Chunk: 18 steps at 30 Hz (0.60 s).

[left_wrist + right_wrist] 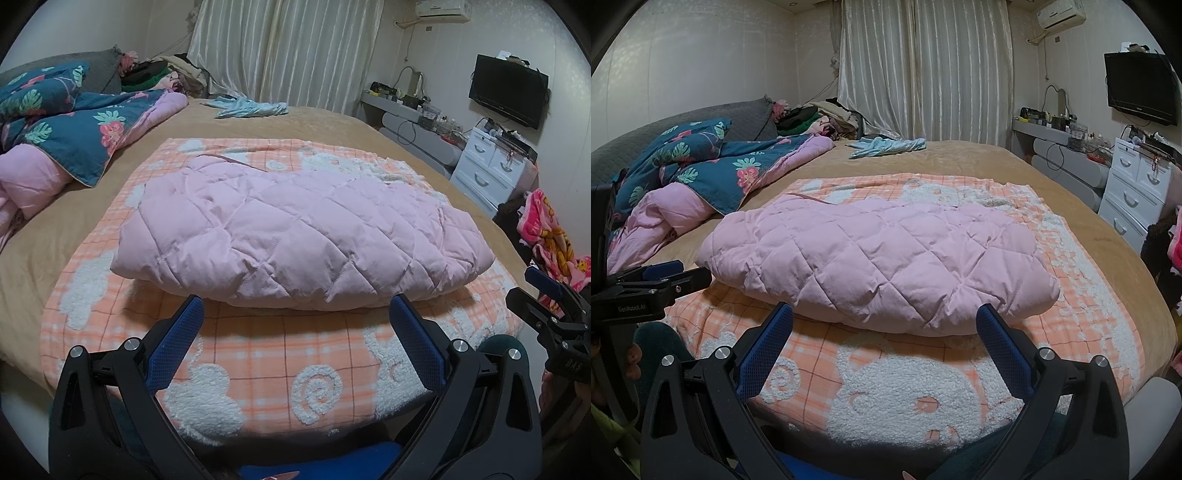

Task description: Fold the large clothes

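A pink quilted jacket (295, 229) lies folded into a thick bundle on an orange checked blanket (258, 369) on the bed. It also shows in the right wrist view (879, 258), on the same blanket (886, 387). My left gripper (297, 306) is open and empty, just short of the jacket's near edge. My right gripper (884, 314) is open and empty, also just short of the near edge. The right gripper shows at the right edge of the left wrist view (546, 295). The left gripper shows at the left edge of the right wrist view (661, 273).
A blue floral duvet with pink lining (66, 125) is heaped at the bed's left. A light blue garment (251, 107) lies at the far side. A white drawer unit (491, 166) and a pink printed cloth (546, 236) stand to the right.
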{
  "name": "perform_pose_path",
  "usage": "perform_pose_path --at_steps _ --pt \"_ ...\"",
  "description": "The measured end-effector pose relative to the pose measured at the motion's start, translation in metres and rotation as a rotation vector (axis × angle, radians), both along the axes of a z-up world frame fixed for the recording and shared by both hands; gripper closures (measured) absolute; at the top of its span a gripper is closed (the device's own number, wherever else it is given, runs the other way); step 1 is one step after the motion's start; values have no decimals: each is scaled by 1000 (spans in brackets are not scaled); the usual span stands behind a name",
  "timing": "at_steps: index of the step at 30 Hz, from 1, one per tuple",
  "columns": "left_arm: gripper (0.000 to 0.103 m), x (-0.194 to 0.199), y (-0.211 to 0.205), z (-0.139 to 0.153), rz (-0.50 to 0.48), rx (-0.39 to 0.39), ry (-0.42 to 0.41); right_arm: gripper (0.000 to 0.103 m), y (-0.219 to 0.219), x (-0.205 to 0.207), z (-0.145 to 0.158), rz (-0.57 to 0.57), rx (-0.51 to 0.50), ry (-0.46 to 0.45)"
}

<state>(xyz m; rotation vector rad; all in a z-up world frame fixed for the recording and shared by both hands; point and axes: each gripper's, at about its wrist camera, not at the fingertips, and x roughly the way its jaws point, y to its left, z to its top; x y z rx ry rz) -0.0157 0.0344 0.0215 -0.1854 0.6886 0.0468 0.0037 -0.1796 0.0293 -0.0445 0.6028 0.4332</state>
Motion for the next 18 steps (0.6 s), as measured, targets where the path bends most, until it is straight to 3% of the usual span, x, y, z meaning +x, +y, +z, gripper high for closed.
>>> perform_pose_path --at_steps 18 --pt "9 -1 2 0 -2 7 -3 4 1 0 0 2 -2 1"
